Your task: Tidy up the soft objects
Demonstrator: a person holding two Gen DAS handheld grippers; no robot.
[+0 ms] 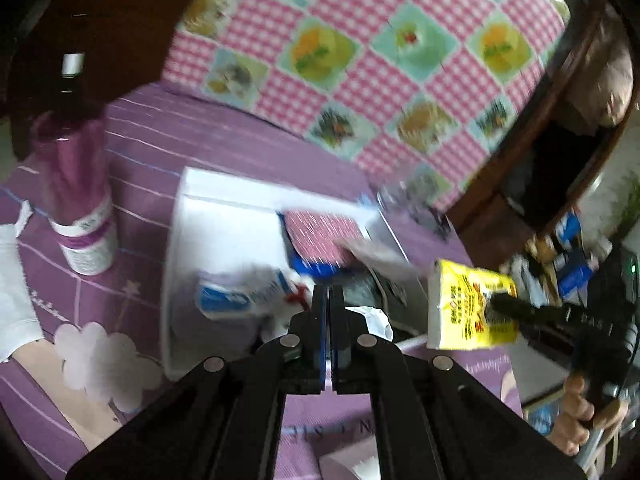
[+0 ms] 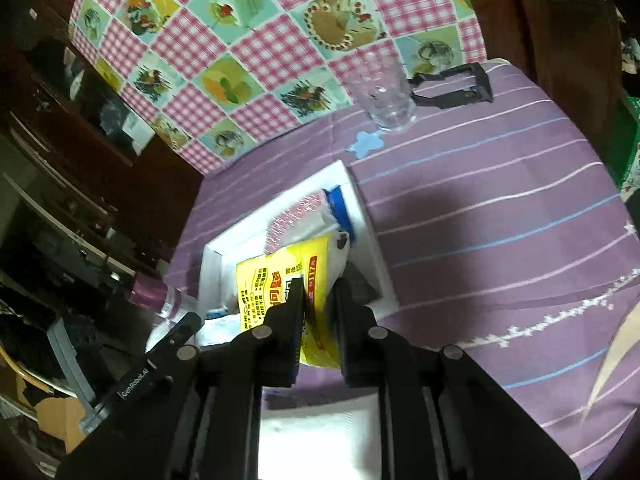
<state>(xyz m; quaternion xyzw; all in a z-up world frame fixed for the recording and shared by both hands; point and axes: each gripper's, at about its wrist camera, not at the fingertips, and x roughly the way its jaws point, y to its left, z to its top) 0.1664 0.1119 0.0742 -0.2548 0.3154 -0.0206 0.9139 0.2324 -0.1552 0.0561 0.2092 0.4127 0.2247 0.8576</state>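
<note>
A white box (image 1: 188,216) sits on the purple striped cloth and holds several soft packs: a red-patterned pack (image 1: 320,236), a blue-and-white tissue pack (image 1: 236,296) and crumpled wrappers. My left gripper (image 1: 329,292) is shut and empty, its tips over the box's near side. My right gripper (image 2: 319,286) is shut on a yellow tissue pack (image 2: 276,280) and holds it over the white box (image 2: 364,216). In the left wrist view the yellow pack (image 1: 460,304) hangs at the box's right side, clamped by the right gripper (image 1: 500,304).
A purple bottle (image 1: 76,184) stands left of the box. A clear glass (image 2: 384,92) and a black holder (image 2: 460,88) stand at the far side. A pink checkered cloth (image 1: 380,60) covers the far part. White tissue (image 2: 320,436) lies near me.
</note>
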